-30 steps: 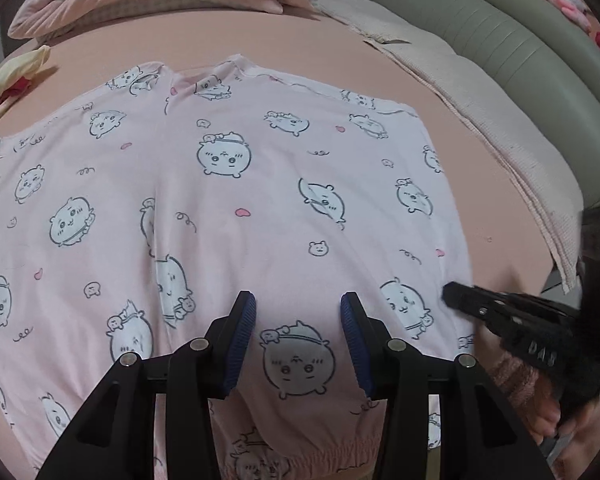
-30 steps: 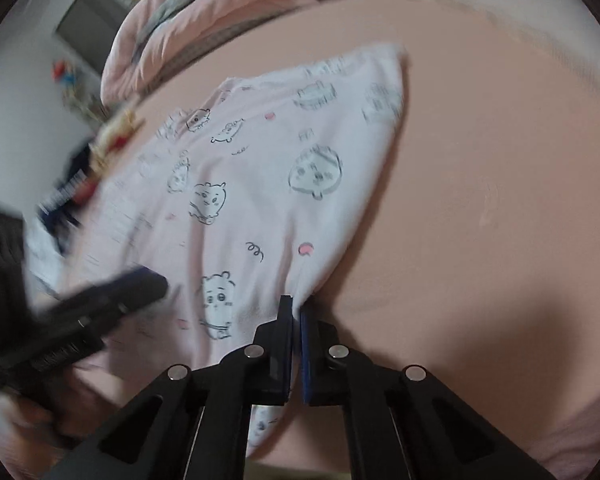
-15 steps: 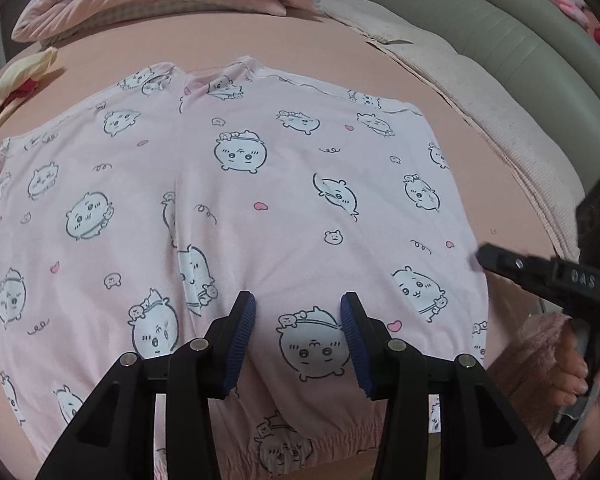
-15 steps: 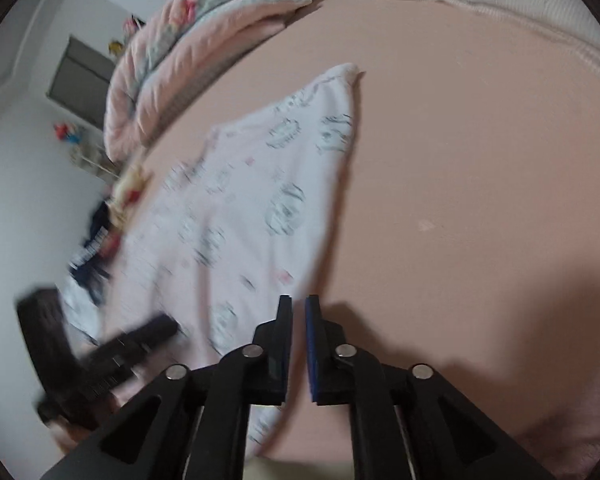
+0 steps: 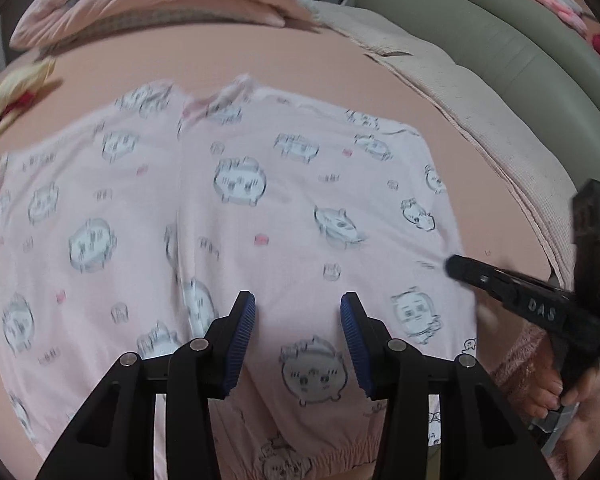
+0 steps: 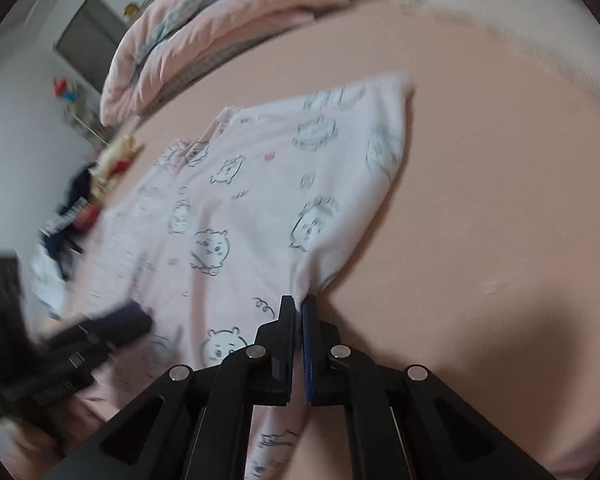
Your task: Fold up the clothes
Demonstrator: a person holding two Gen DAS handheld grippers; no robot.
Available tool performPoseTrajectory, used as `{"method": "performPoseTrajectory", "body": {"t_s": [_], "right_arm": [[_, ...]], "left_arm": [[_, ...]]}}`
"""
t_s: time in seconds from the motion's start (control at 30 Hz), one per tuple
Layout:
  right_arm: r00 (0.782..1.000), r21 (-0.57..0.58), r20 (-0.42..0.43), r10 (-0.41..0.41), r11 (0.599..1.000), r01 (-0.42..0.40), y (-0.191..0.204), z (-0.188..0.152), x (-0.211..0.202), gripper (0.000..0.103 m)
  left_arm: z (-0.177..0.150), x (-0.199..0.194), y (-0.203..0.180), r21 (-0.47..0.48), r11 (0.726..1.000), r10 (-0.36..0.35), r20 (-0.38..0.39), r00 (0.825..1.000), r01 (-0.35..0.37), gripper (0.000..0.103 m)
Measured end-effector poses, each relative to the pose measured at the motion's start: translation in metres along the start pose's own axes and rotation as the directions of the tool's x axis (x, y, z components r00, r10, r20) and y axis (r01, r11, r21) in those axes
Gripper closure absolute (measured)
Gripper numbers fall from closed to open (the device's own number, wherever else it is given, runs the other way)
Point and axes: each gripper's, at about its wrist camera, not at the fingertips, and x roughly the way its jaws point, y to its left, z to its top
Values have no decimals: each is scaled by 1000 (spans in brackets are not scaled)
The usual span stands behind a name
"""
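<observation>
- Peach-pink bedsheet (image 5: 340, 64) is filling both views, with a rumpled quilt (image 5: 168, 4) piled along its far edge toward 12 o'clock and a grey-green padded headboard (image 5: 480, 24) curving away at 2 o'clock in your left wrist view.
- Your pink pajama shorts (image 5: 240, 208), printed with little cartoon animals, are lying spread flat on the sheet, elastic waistband nearest you at 6 o'clock and the two leg openings pointing toward 12 o'clock.
- Your left gripper (image 5: 298, 332) is hovering over the shorts near the waistband, its blue-padded fingers spread wide with nothing between them.
- Your right gripper (image 6: 298, 344) is pinching the side edge of the shorts (image 6: 260, 200); its fingers are pressed nearly together on a bunched tuft of fabric, lifting that edge slightly off the sheet.
- From your left wrist view, the right gripper (image 5: 456, 268) is coming in from 3 o'clock, its tip meeting the shorts' right-hand edge.
- Small colourful clutter (image 5: 12, 96), too blurred to name, is sitting at 10 o'clock beside the shorts.
</observation>
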Motion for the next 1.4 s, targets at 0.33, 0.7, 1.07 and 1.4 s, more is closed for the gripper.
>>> {"method": "performPoseTrajectory", "body": {"t_s": [0.33, 0.7, 1.07, 1.4], "right_arm": [[1000, 159, -17, 1, 987, 1, -60, -2, -14, 103], [995, -37, -97, 7, 999, -11, -8, -29, -13, 92], [956, 246, -163, 243, 949, -199, -6, -68, -17, 53], [984, 43, -163, 72, 997, -66, 22, -68, -11, 91]], "left_arm": [[3, 36, -21, 214, 962, 185, -63, 981, -167, 61], [-43, -1, -16, 258, 952, 200, -111, 973, -166, 60], [-70, -53, 82, -29, 956, 275, -250, 928, -291, 59], [-96, -77, 125, -141, 956, 218, -244, 945, -257, 56]]}}
